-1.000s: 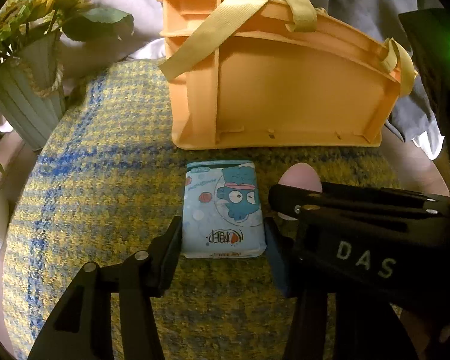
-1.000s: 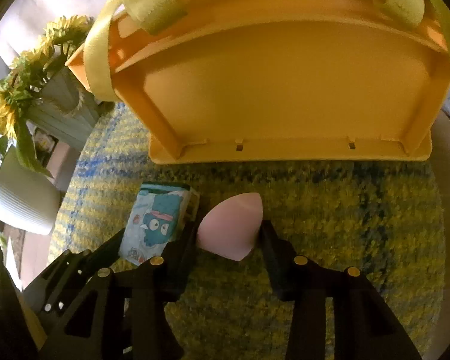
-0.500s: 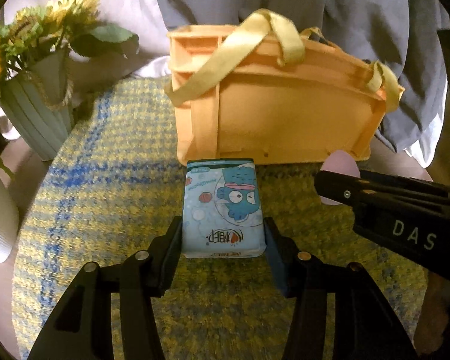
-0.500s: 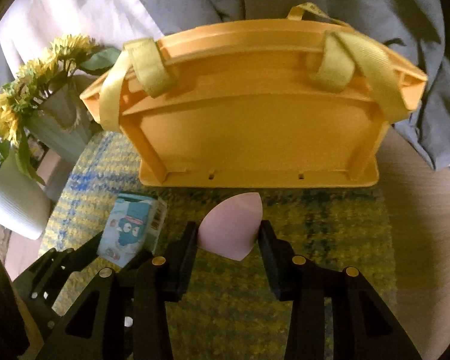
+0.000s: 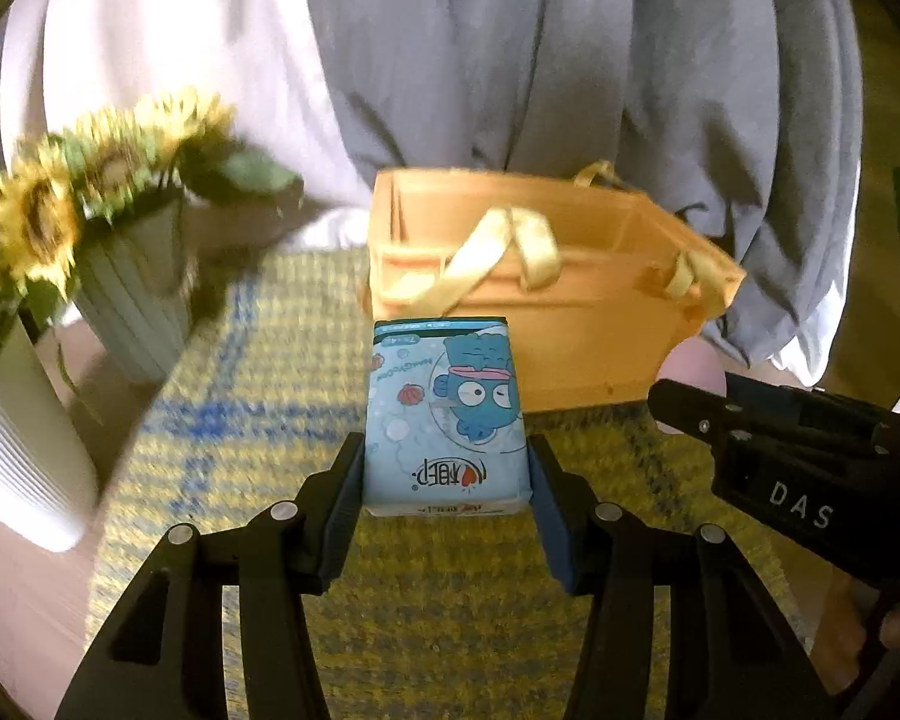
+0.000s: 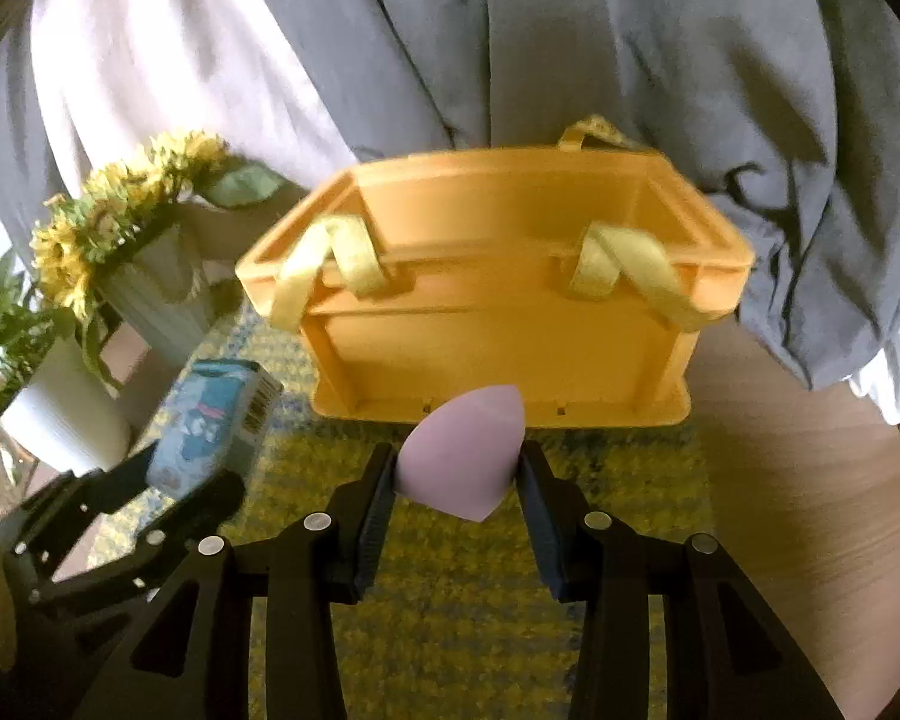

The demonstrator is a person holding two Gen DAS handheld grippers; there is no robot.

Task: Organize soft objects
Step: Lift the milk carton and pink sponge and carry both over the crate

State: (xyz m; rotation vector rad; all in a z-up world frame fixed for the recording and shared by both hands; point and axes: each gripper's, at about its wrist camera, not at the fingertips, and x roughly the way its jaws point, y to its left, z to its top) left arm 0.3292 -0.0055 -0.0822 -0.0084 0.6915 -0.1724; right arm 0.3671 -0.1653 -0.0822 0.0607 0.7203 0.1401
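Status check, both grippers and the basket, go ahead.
Left gripper shut on tissue pack. Right gripper shut on pink sponge. Orange basket ahead, open; straps draped over near rim.

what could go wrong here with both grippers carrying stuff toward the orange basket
1. The yellow straps drape across the orange basket opening and could snag either item.
2. The left gripper and right gripper are close together and may collide.
3. The rounded pink sponge could slip out; the tissue pack looks steadier.

One tissue pack [image 5: 444, 420], one pink sponge [image 6: 459, 462], one orange basket [image 6: 498, 294], two vases [image 6: 162, 294].
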